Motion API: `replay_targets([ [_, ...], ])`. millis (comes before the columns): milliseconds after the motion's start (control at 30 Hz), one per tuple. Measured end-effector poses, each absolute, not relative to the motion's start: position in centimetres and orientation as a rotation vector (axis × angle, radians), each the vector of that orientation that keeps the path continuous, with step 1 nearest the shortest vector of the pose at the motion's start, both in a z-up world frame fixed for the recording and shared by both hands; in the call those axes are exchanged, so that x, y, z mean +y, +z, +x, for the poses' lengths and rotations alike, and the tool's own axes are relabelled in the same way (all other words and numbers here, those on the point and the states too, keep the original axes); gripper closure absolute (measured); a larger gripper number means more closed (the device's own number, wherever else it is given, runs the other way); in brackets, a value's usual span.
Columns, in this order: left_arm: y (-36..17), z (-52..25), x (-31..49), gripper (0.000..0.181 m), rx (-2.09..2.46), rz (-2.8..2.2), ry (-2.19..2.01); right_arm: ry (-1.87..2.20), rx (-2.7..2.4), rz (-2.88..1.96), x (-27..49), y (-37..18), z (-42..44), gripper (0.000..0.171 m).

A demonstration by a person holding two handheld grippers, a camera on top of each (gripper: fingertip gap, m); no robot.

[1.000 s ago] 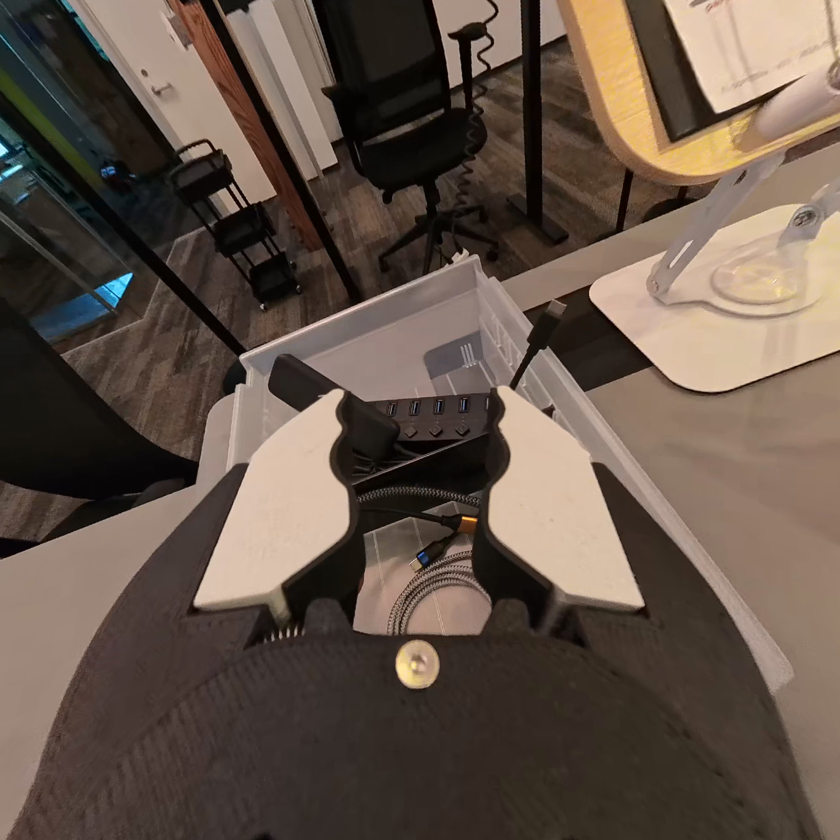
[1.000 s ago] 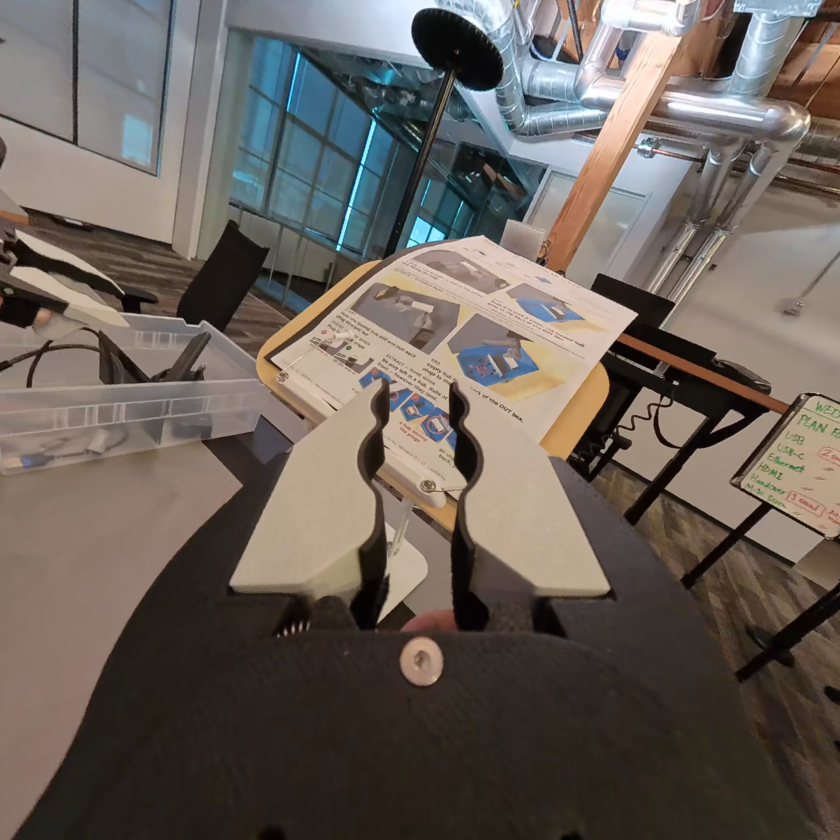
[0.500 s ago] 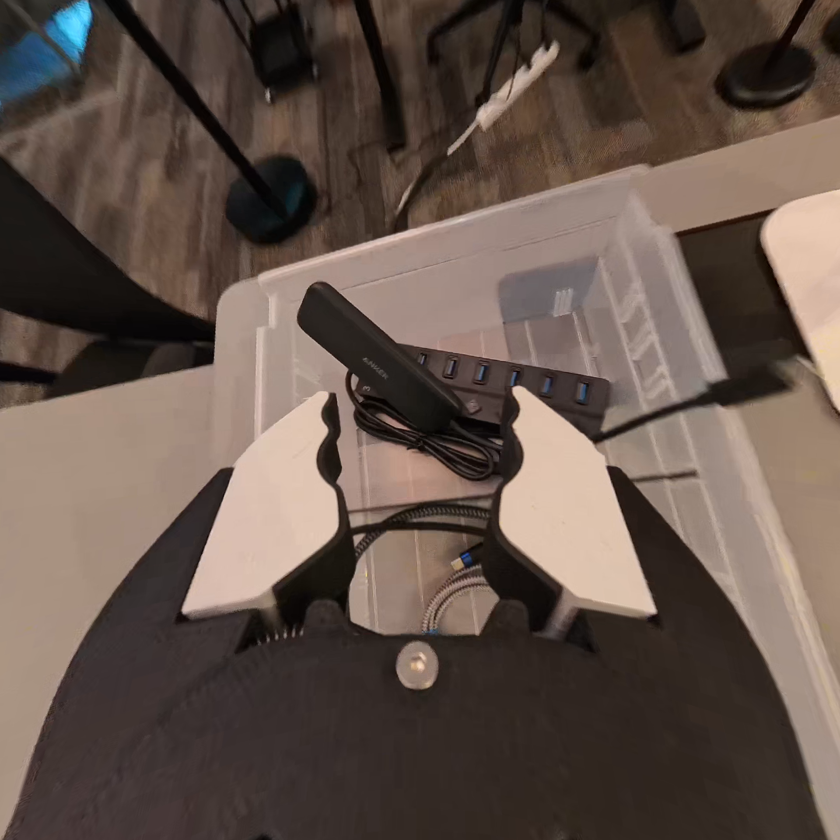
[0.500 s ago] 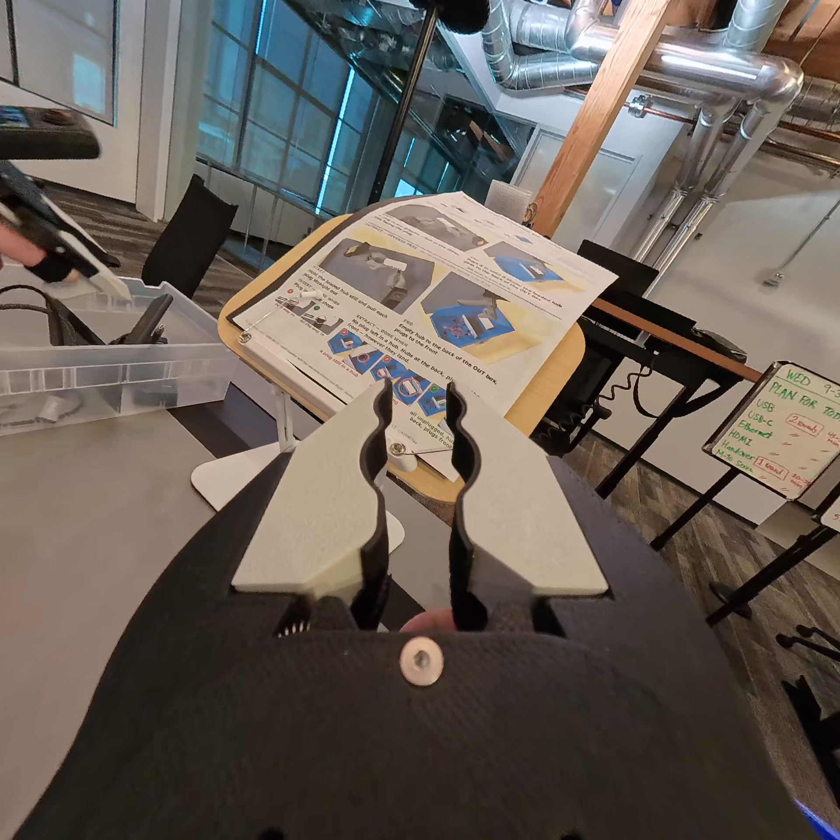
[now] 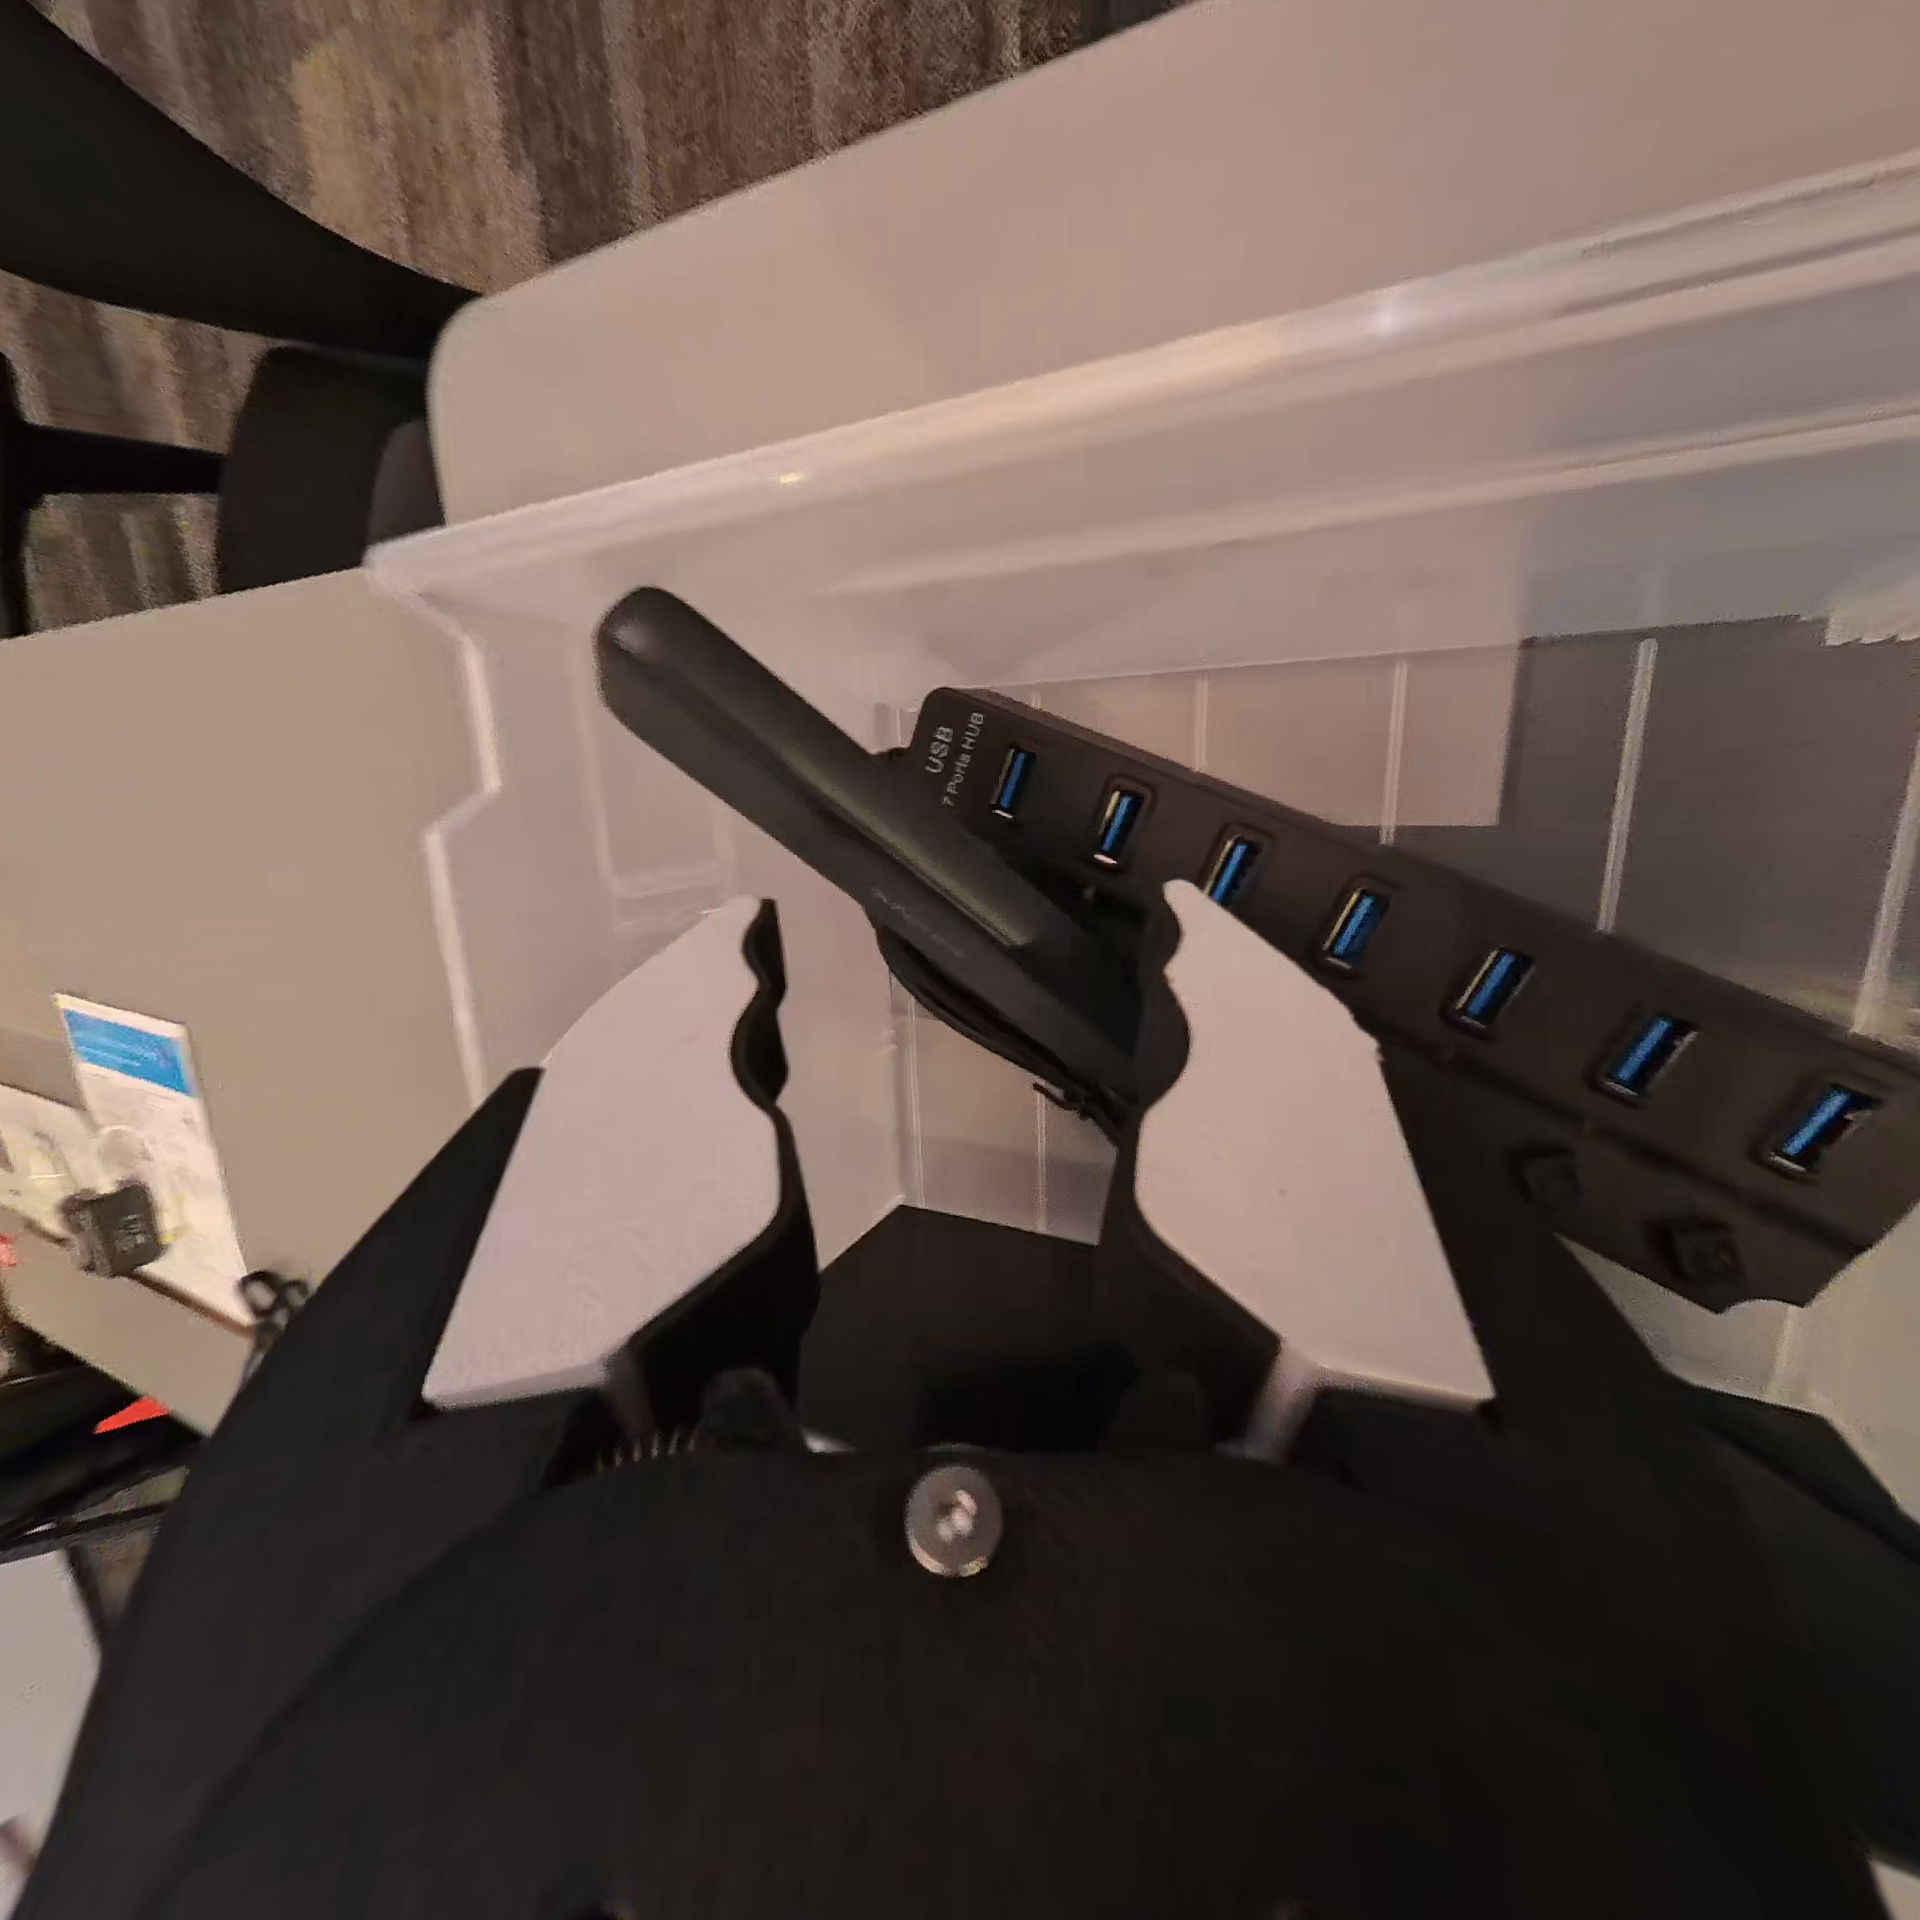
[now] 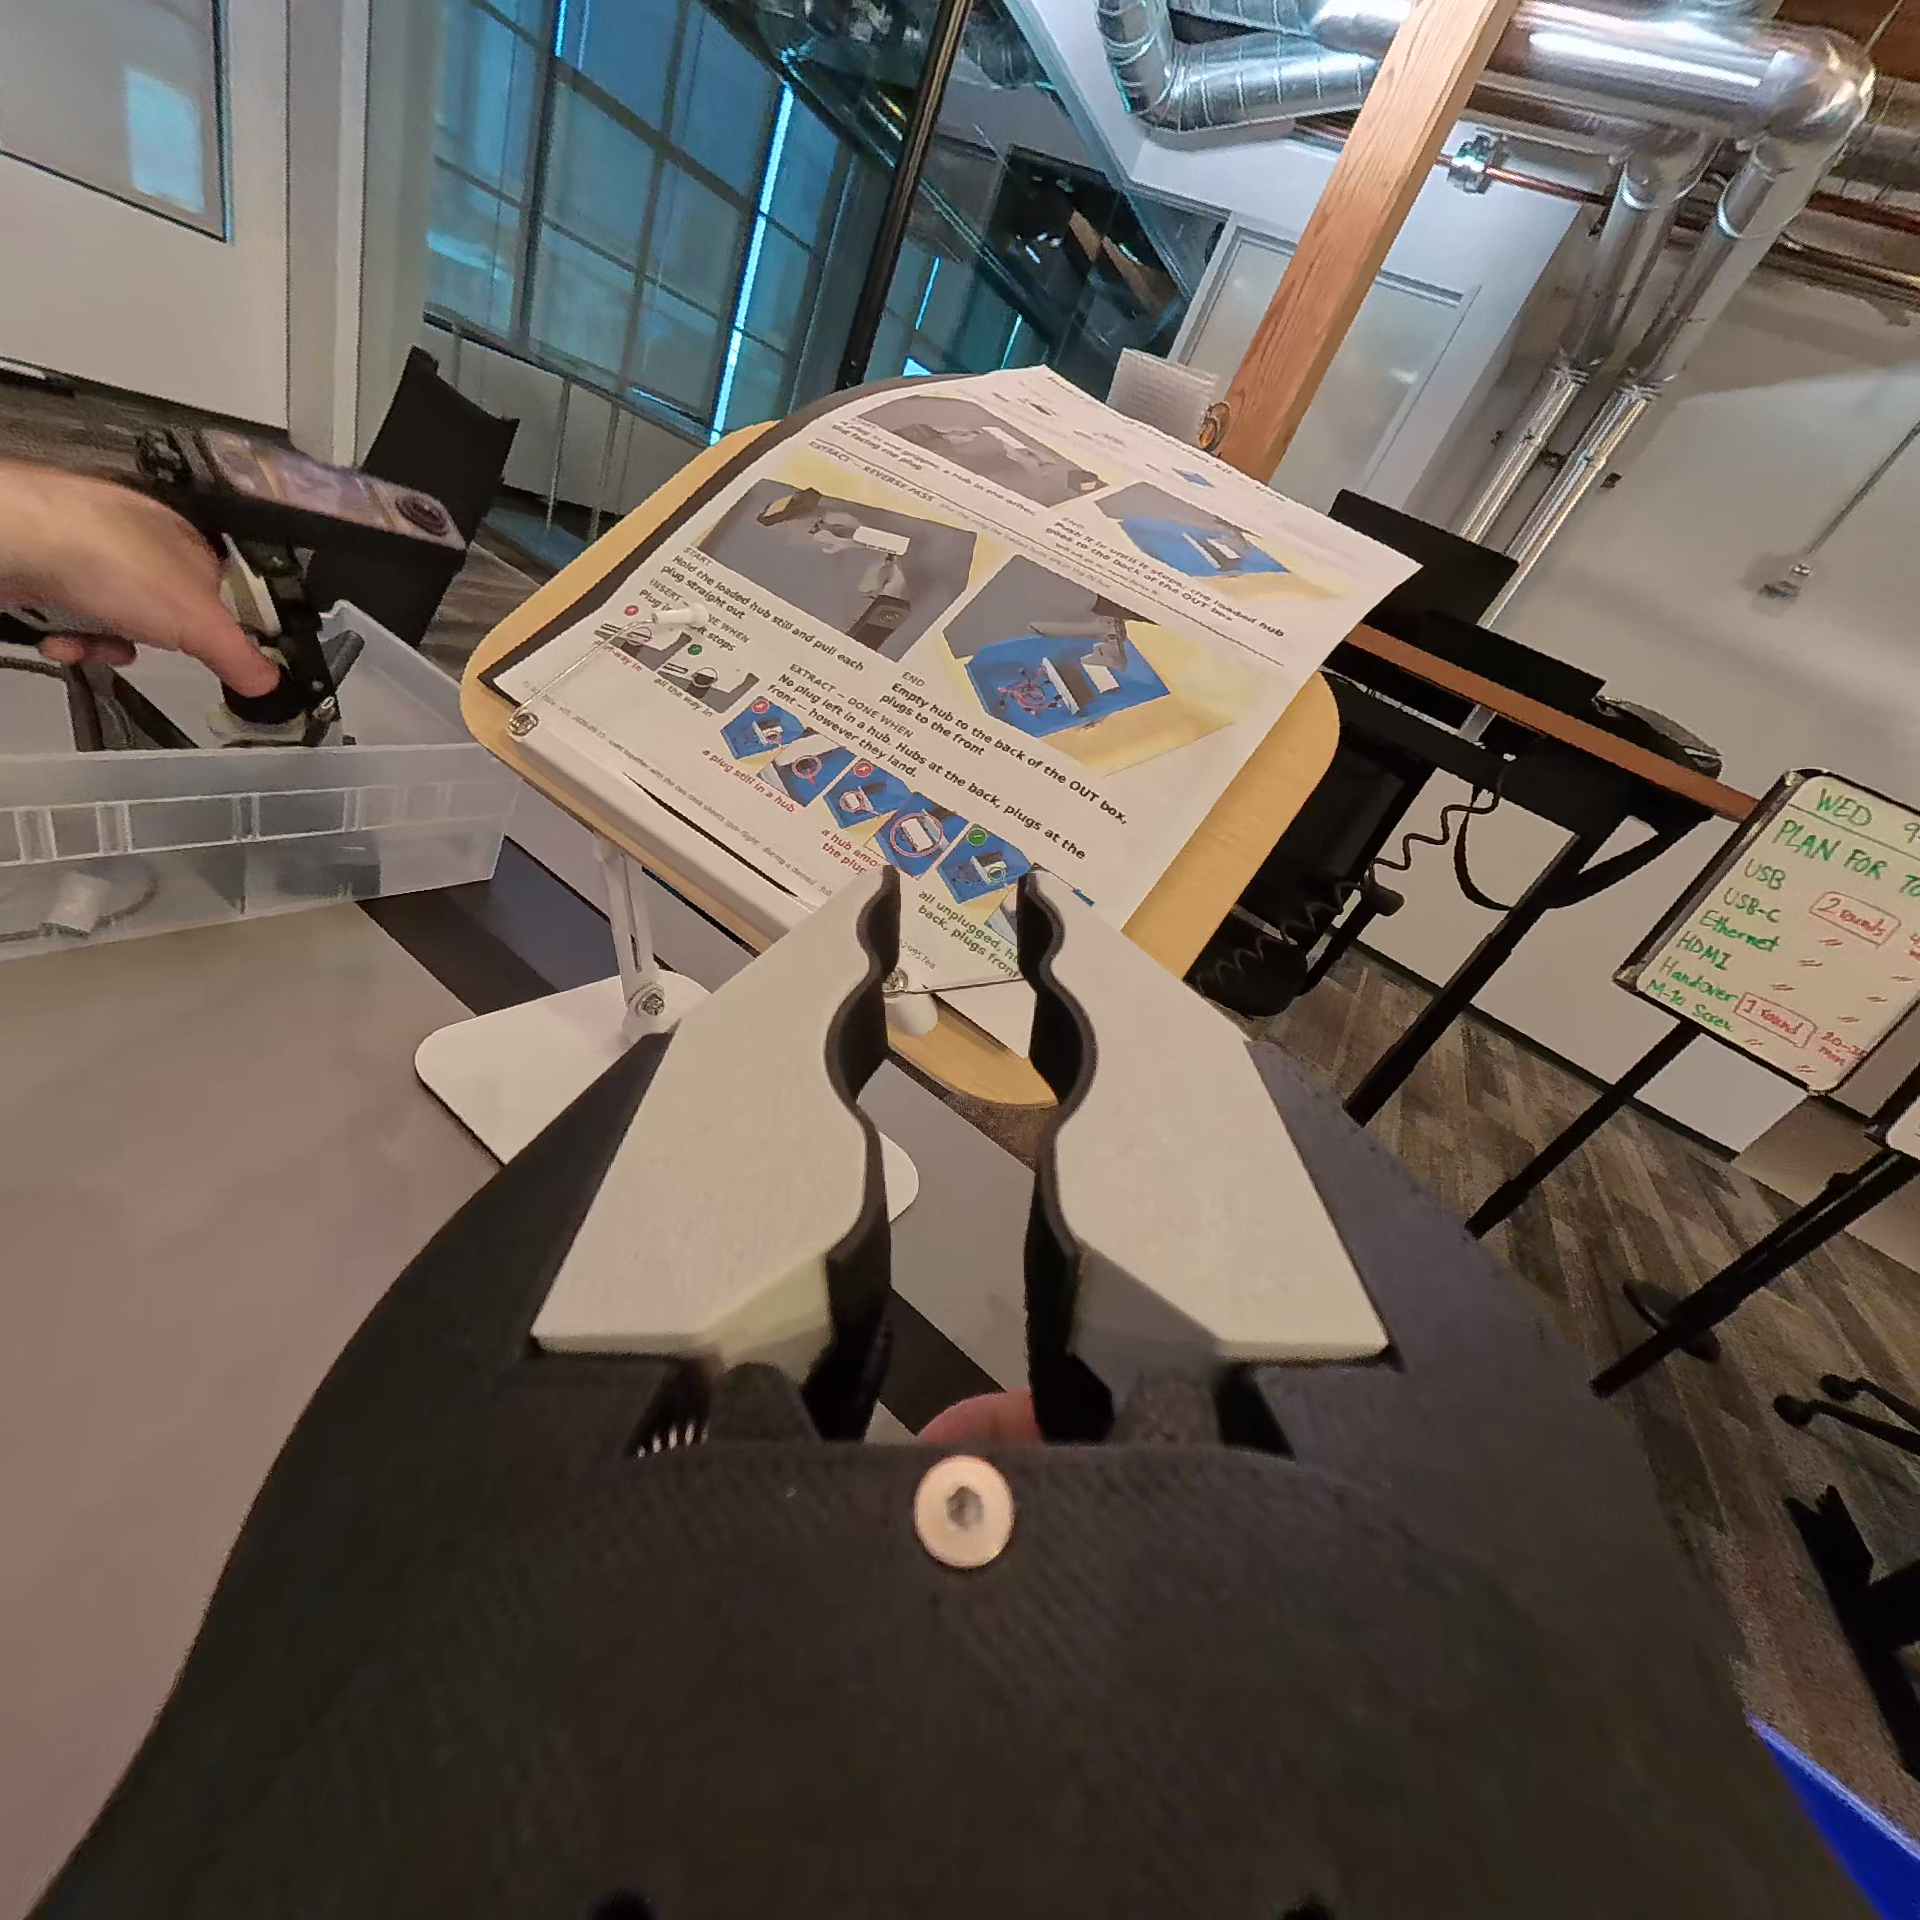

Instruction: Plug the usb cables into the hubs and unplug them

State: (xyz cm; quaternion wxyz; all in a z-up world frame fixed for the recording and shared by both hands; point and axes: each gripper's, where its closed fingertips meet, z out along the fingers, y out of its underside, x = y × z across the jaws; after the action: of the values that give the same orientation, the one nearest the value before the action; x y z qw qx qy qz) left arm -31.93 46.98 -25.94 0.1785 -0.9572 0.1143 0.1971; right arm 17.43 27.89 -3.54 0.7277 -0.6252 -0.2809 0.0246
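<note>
In the left wrist view a slim black hub (image 5: 821, 821) lies tilted in a clear plastic bin (image 5: 1039, 488). It leans across a long black hub with several blue ports (image 5: 1475, 997). My left gripper (image 5: 966, 909) is open and low inside the bin. The slim hub's near end sits between the fingers, close to the right finger (image 5: 1247, 1091). In the right wrist view my right gripper (image 6: 958, 888) is open by a narrow gap and empty, above the grey table (image 6: 208, 1143). That view also shows the left gripper (image 6: 281, 644), held by a hand, dipping into the bin (image 6: 260, 821).
A wooden stand with a printed instruction sheet (image 6: 935, 675) stands on a white base (image 6: 488, 1070) just right of the bin. A whiteboard on a stand (image 6: 1787, 925) is at the far right. Papers and a small black connector (image 5: 125, 1101) lie left of the bin.
My left gripper has dropped down and forward into the bin, closing in on the slim hub, which now sits between its fingers. The right gripper has stayed over the table, its view shifted slightly.
</note>
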Motion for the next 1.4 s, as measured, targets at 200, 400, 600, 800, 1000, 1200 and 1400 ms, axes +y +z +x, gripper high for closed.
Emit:
replay_targets([
  [200, -25.6, -31.6, 47.0, 0.148, 0.325, -2.675, 0.584, 0.06, -0.602, -1.377, 28.0, -3.4, 18.0, 0.152],
  [400, -23.4, -31.7, 47.0, 0.161, 0.217, -2.564, 0.452, 0.058, -0.602, -1.37, 27.8, -3.1, 18.1, 0.152],
  [600, -19.8, -30.9, 46.9, 0.167, 0.193, -2.409, 0.295, 0.066, -0.612, -1.367, 27.7, -3.2, 17.7, 0.153],
  [800, -13.1, -29.5, 46.2, 0.168, 0.228, -2.166, 0.154, 0.061, -0.642, -1.364, 27.6, -3.3, 16.8, 0.153],
  [1000, -4.4, -25.8, 42.9, 0.168, 0.326, -1.892, -0.124, 0.061, -0.666, -1.357, 27.3, -3.1, 16.0, 0.153],
  [1200, -1.0, -16.0, 34.4, 0.168, 0.697, -1.816, -0.352, 0.047, -0.671, -1.326, 26.3, -1.6, 16.4, 0.153],
  [1400, -6.3, -3.9, 24.0, 0.168, 1.127, -1.784, -0.49, 0.028, -0.606, -1.272, 24.6, 1.2, 19.2, 0.154],
])
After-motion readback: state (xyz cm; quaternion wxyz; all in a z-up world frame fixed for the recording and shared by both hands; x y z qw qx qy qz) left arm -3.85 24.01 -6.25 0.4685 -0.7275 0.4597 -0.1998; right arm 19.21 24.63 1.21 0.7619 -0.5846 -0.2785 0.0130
